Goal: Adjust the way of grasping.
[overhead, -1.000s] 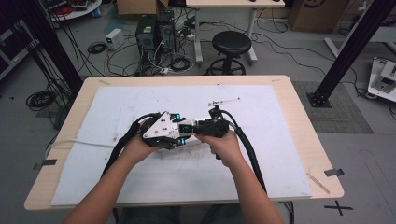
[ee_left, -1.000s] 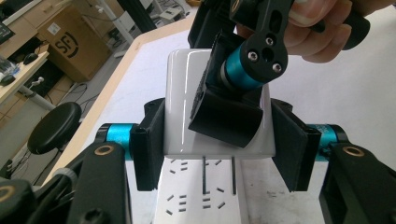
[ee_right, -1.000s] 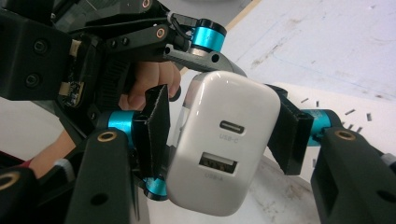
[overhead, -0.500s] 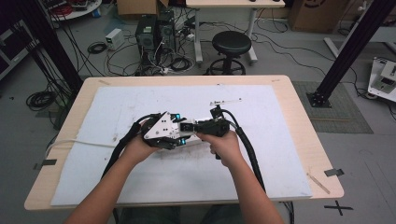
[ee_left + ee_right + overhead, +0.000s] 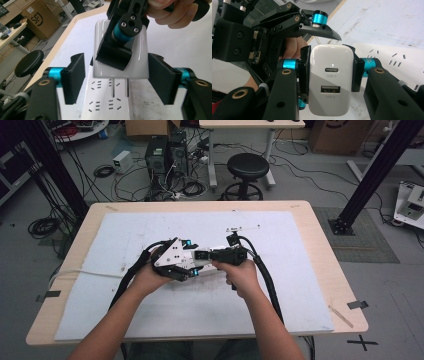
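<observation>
The right tongs (image 5: 329, 75) are clenching the white charger (image 5: 329, 80), its prongs pointing toward 6 o'clock at the power strip (image 5: 105, 100); the left tongs (image 5: 115, 80) are standing released around it.

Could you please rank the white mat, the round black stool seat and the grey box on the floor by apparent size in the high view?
1. white mat, by far
2. black stool seat
3. grey box; it lies farther off, so its true size is unsure.

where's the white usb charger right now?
The white USB charger is clamped between the right gripper jaws, mid-table in the high view, its prongs just above the white power strip, between the open left gripper jaws.
</observation>
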{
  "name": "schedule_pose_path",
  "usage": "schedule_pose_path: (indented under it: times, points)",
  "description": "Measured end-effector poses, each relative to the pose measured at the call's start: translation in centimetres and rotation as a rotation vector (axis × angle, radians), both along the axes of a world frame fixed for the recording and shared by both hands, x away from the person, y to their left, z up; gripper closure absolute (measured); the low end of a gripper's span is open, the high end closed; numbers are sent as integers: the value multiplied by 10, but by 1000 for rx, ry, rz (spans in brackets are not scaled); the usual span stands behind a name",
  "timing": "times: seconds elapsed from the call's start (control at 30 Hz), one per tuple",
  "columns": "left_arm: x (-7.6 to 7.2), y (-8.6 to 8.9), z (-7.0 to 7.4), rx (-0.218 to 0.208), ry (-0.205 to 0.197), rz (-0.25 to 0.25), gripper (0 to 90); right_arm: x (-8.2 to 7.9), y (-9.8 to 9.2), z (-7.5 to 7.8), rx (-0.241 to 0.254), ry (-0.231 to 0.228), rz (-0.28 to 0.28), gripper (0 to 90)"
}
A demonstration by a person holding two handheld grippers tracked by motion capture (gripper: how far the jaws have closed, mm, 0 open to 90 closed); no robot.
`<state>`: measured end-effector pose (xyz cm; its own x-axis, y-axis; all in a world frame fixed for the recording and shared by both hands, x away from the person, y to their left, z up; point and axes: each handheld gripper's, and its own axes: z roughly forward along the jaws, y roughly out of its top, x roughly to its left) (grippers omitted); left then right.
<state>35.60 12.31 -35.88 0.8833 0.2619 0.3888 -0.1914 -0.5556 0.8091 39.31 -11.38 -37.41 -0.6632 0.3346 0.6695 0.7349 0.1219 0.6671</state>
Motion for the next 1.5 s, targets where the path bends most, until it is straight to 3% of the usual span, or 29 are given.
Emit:
schedule_pose_path:
  times: [0.37,0.53,0.67,0.87,0.93,0.97,1.0,1.07,1.27,1.5]
  points:
    - [0,8,4,-20,25,27,221,1,-8,4,-10,-7,-29,631]
    - [2,21,8,-39,38,59,220,2,-16,10,-31,-40,-49,632]
    - [7,37,8,-35,90,115,220,1,-22,19,-90,-82,-61,632]
    - [12,51,10,46,180,185,218,1,-30,29,-127,-104,-73,632]
    - [12,54,10,63,188,195,211,1,-32,31,-141,-114,-75,631]
    - [12,59,12,95,218,227,211,1,-33,33,-146,-118,-77,632]
    - [12,59,12,95,218,227,211,1,-33,33,-146,-118,-77,632]
    - [13,71,18,150,240,268,200,2,-38,42,-181,-149,-79,632]
    - [17,88,27,186,272,316,177,-1,-42,48,-218,-185,-83,631]
    - [23,104,31,190,312,331,177,-5,-49,52,-249,-204,-98,631]
